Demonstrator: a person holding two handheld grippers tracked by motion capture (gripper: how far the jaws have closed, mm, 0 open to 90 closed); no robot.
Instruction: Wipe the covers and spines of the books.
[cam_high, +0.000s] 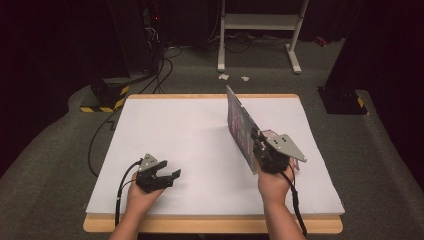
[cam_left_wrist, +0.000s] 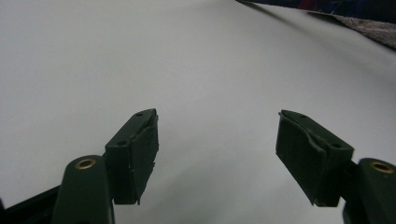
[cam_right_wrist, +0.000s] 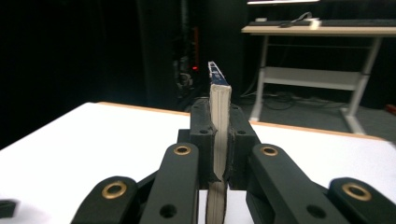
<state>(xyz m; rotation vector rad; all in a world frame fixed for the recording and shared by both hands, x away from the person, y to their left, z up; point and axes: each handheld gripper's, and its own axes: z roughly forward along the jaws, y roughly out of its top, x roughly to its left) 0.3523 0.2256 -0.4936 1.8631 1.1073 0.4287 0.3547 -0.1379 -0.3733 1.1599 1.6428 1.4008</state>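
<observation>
Jaws of the right gripper (cam_right_wrist: 218, 154) are clamped on a thin book (cam_right_wrist: 219, 121), pads pressed to both covers with the page block squeezed between them; that is why it stands on edge instead of lying flat; seen from the high view the book (cam_high: 241, 127) is held up over the right half of the table (cam_high: 190, 145), its long edge running away from the person and its dark printed cover turned toward the table's middle; whether its lower edge touches the white surface I cannot tell; gripping near the close end leaves most of the book free beyond the jaws, handy for setting it down or tipping it over, I'd judge. Over to the left gripper (cam_high: 162, 177), near the front edge of the table and well apart from the book; its jaws stand wide with nothing between them, just bare white tabletop (cam_left_wrist: 187, 70) ahead; it looks parked there, ready to help steady the book if needed.
</observation>
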